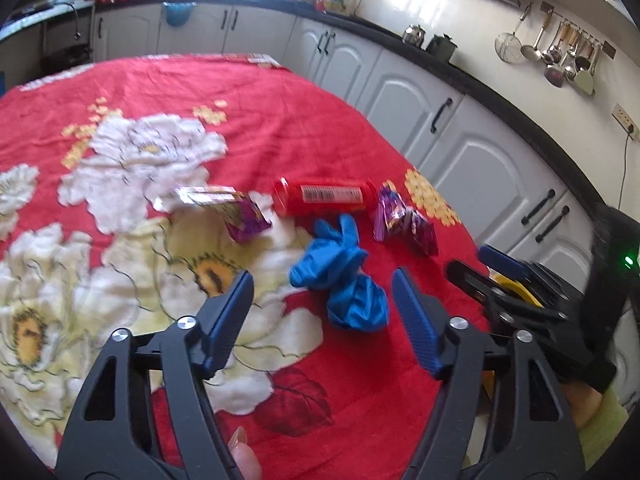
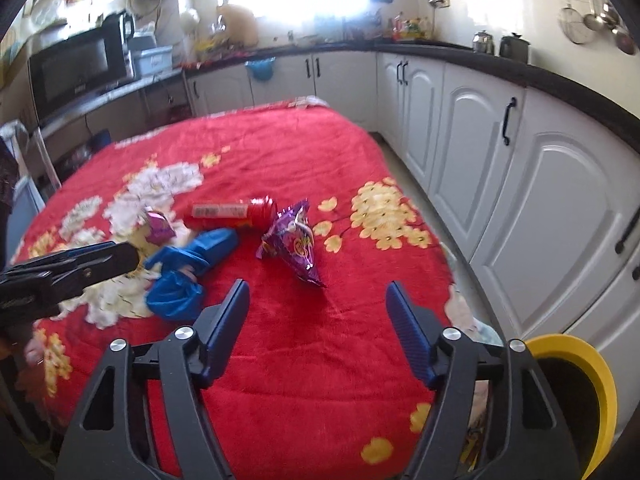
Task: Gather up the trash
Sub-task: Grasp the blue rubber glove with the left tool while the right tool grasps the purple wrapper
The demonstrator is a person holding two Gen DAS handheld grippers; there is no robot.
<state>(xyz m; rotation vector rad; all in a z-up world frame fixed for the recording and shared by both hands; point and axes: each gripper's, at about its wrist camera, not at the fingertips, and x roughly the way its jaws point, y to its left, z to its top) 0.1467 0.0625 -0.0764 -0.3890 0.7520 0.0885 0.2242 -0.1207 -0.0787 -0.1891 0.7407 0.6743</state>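
Both claws hang over a counter covered in a red fleece cloth with large white and yellow flowers (image 1: 280, 120), each pointing forward and down, jaws partly apart with nothing between the blue pads. Just ahead of the left claw (image 1: 322, 284), almost on its centre line, lies the crumpled blue rubber glove (image 1: 340, 276), its long axis running away from the claw and slightly to the left, so the jaws already straddle its width. Beyond the glove rests a red cylindrical canister with a barcode label (image 1: 324, 198) lying on its side, crosswise to the claw, flanked by a purple foil snack wrapper (image 1: 240, 216) to the left and a second crumpled purple foil packet (image 1: 404, 224) to the right. That second packet sits just ahead of the right claw (image 2: 316, 286), its pointed end toward the jaws and its long axis close to the line the claw looks along. So each hand is nearer one piece: left to the glove, right to the packet. A yellow-rimmed bin (image 2: 576, 392) stands at the right claw's lower right, beside the counter's edge, likely where the trash goes.
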